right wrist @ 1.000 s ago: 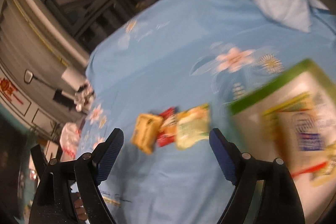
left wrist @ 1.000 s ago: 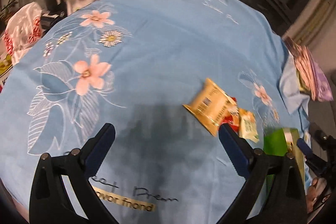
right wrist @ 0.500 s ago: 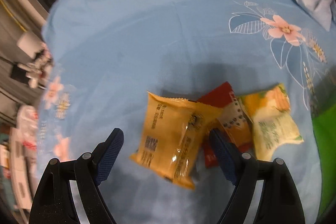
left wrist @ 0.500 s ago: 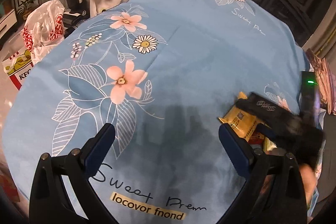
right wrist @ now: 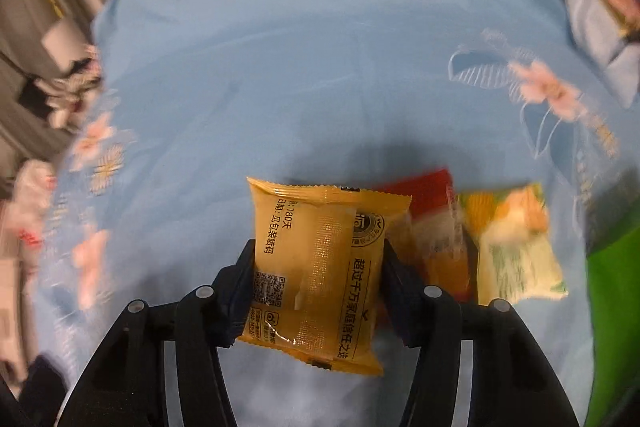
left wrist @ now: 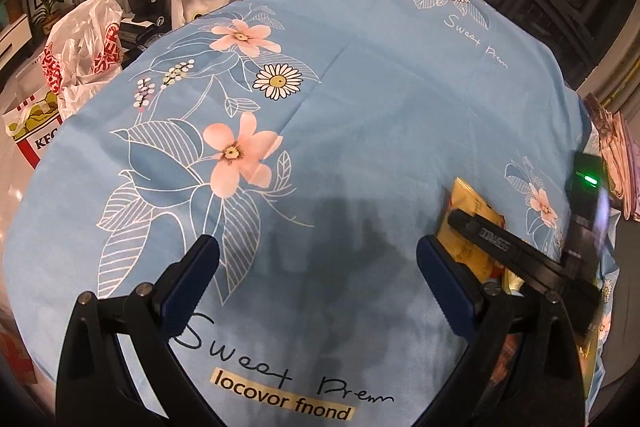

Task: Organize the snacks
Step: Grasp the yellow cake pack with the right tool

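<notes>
Your right tool (right wrist: 316,291) is closing on the orange-yellow foil snack packet (right wrist: 320,267); its pads sit against both edges. That packet lies on the pale blue floral cloth (right wrist: 300,67) over the worktop, touching the red packet (right wrist: 428,211); the green-and-yellow packet (right wrist: 516,247) is next. A bright green box (right wrist: 616,307) shows at the right edge, contents hidden. Half a second ago those jaws stood wide. Your left tool (left wrist: 316,279) hangs open over bare cloth.

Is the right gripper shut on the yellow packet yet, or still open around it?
Closing on it: the right gripper has both pads against the sides of the yellow packet, which lies between its fingers on the blue cloth.
</notes>
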